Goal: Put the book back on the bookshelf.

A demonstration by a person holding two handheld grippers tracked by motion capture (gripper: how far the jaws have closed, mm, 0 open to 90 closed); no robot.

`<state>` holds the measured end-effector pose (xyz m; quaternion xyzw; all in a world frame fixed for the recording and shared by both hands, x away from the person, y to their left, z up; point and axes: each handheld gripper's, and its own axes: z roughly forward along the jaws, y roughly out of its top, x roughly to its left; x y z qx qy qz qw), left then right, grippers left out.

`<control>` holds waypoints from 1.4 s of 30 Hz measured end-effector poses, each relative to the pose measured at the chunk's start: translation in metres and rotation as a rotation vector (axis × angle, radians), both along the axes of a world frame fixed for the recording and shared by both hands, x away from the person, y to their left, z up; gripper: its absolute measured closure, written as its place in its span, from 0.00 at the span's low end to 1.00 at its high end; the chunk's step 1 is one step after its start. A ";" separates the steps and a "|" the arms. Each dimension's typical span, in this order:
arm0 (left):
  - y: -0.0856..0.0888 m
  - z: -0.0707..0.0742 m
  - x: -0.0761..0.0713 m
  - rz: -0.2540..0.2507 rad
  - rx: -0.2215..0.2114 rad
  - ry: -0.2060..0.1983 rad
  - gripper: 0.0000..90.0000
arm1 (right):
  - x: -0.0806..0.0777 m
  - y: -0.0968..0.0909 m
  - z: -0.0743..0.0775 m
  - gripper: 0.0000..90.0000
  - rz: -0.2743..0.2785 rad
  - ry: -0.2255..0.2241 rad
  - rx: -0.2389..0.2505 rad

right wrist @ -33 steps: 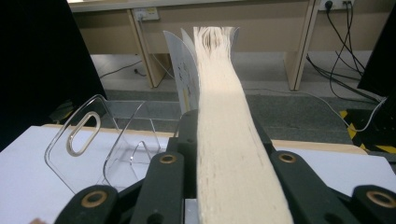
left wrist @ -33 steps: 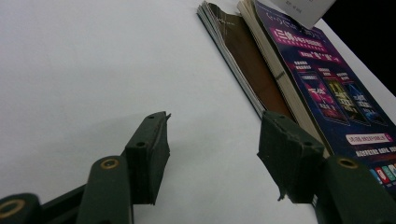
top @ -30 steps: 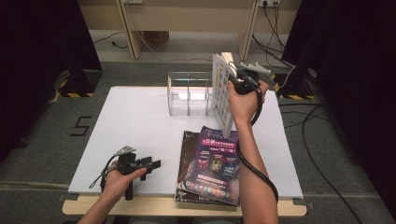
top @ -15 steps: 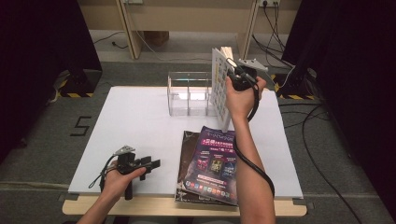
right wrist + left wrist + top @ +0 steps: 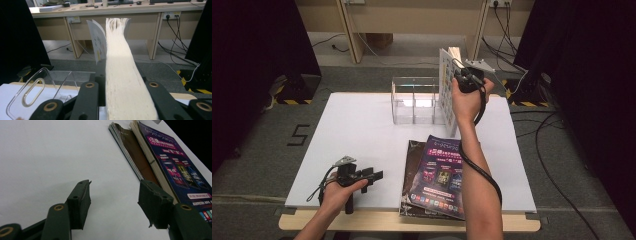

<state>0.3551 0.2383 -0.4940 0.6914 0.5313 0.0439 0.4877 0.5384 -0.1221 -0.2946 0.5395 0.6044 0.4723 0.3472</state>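
The right gripper (image 5: 460,76) is clamping a thick book (image 5: 447,85) upright, jaws pressed on either side of its cream page block (image 5: 122,82), up above the far right part of the desk (image 5: 357,130). The white cover with small coloured squares is peeling away from the pages at the top, and the pages are fanning slightly. It is hanging just beside the clear plastic rack (image 5: 414,100). The left gripper (image 5: 367,176) is resting near the front left corner, jaws parted with nothing between them. Two magazines (image 5: 437,175) are lying stacked at the front edge.
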 end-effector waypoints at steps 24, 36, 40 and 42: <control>0.000 -0.002 0.000 -0.003 0.002 0.002 0.47 | 0.007 0.004 -0.022 0.82 -0.033 -0.028 -0.041; -0.002 0.000 -0.001 -0.009 0.007 -0.004 0.47 | -0.001 -0.004 -0.017 0.79 -0.014 0.046 -0.045; -0.002 0.000 -0.001 -0.011 0.007 -0.005 0.47 | -0.001 -0.007 -0.013 0.76 0.000 0.061 -0.043; -0.003 0.000 -0.001 -0.012 0.004 -0.006 0.47 | -0.001 -0.008 -0.012 0.75 0.001 0.079 -0.037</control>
